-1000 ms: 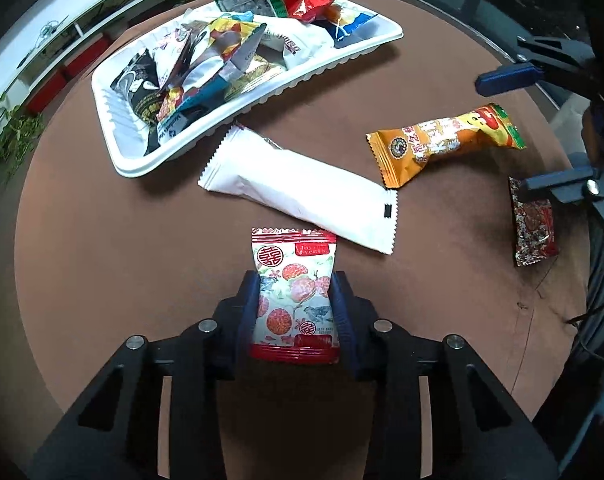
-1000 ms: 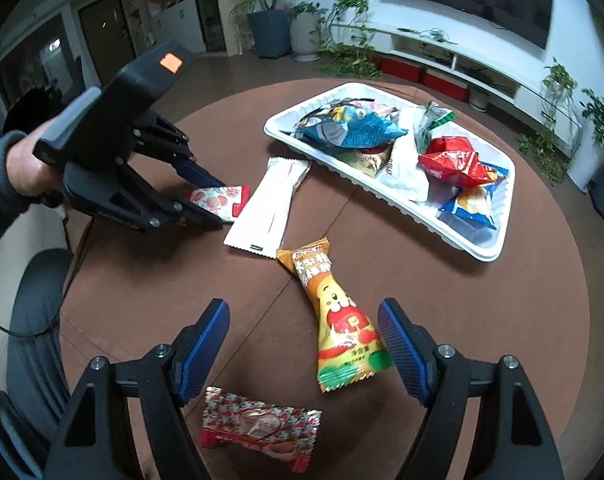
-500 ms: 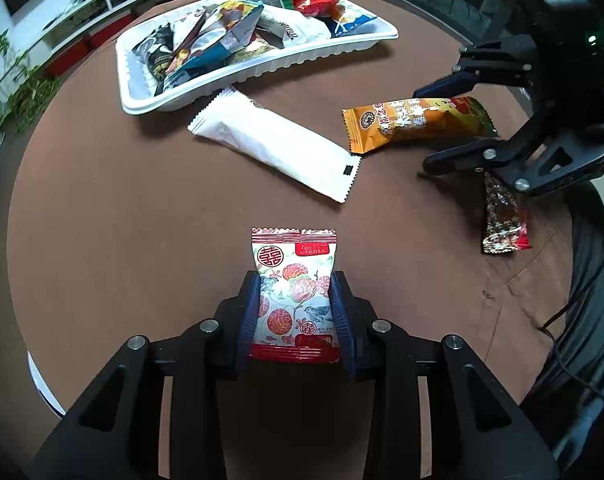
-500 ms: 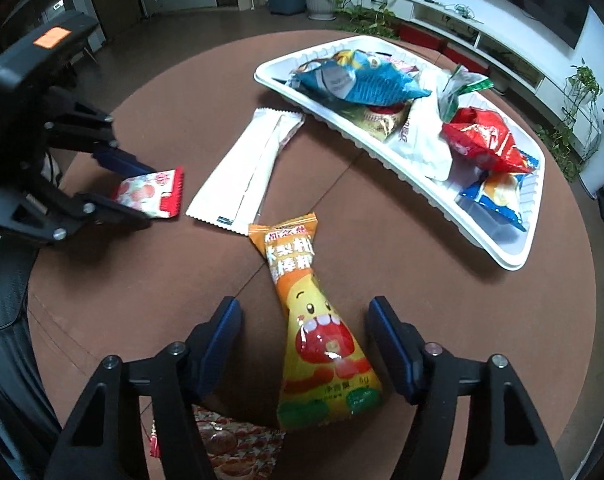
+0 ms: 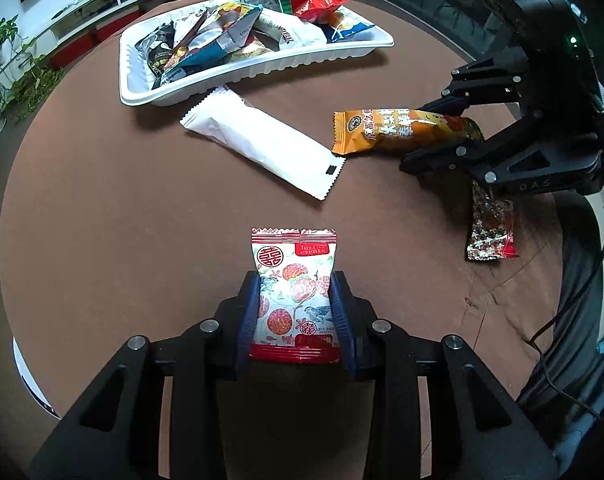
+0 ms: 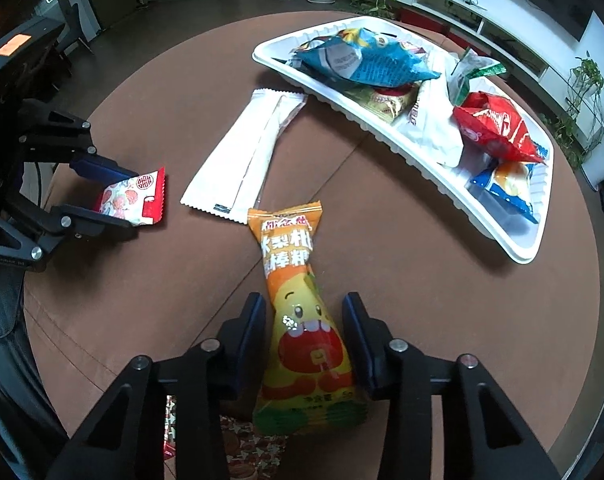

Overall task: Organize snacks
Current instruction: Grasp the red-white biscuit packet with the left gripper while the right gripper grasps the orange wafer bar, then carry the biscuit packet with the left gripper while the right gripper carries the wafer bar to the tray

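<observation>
My left gripper (image 5: 296, 312) is shut on a small red-and-white fruit-print snack packet (image 5: 294, 284), also seen in the right wrist view (image 6: 132, 198). My right gripper (image 6: 305, 328) straddles the lower part of a long orange snack bag (image 6: 298, 300) lying on the round brown table; its pads sit close to the bag's sides, and contact is unclear. That bag also shows in the left wrist view (image 5: 402, 128). A white tray (image 6: 382, 136) holds several snack bags.
A long white wrapper (image 5: 262, 144) lies between the tray (image 5: 142, 96) and the orange bag. A dark red patterned packet (image 5: 490, 232) lies near the table edge under my right gripper. Shelves and plants (image 6: 582, 80) stand beyond the table.
My right gripper moved forward over the orange bag and narrowed around it. My left gripper, still holding the fruit-print packet, pulled back from the tray.
</observation>
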The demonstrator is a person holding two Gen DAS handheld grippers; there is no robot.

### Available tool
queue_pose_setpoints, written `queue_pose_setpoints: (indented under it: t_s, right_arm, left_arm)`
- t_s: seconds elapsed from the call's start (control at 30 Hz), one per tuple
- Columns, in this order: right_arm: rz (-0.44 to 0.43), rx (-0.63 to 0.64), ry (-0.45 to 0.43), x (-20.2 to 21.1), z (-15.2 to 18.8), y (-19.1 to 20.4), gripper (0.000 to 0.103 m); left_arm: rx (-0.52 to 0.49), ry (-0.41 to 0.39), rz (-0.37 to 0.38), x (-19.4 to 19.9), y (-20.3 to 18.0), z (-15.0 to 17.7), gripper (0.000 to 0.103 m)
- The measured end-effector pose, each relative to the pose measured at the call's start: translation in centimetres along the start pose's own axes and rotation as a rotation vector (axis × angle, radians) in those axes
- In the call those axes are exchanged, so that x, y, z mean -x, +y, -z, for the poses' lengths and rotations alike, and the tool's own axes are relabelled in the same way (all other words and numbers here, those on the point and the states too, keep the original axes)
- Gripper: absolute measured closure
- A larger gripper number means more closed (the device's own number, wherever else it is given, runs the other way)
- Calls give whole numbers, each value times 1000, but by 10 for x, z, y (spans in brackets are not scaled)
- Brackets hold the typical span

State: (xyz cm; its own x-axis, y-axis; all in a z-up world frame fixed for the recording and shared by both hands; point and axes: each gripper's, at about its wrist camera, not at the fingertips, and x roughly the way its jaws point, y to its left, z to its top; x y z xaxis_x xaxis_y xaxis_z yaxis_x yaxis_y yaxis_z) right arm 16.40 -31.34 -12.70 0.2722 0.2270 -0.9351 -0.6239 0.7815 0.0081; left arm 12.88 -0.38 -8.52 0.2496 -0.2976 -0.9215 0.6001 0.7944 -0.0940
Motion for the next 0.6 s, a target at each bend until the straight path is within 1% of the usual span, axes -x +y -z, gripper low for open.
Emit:
queue_pose_setpoints:
  t_s: [0.1, 0.17, 0.27, 0.37, 0.6]
  right_arm:
    - [8, -24, 5, -3, -8, -2, 68]
    - [12, -45, 3, -3, -8, -2, 75]
    - [10, -79, -13, 0, -5, 0, 78]
    - [-5, -116, -56, 10, 3, 3, 81]
    - [-45, -189, -161, 40, 19, 11, 82]
  left_arm:
    - [4, -4, -6, 2, -1, 3, 71]
    - [11, -8, -3, 5, 0, 7, 71]
    - [22, -17, 3, 8, 1, 10, 72]
    - [37, -35, 11, 12, 2, 11, 72]
    - [103, -102, 66, 29, 6, 12, 72]
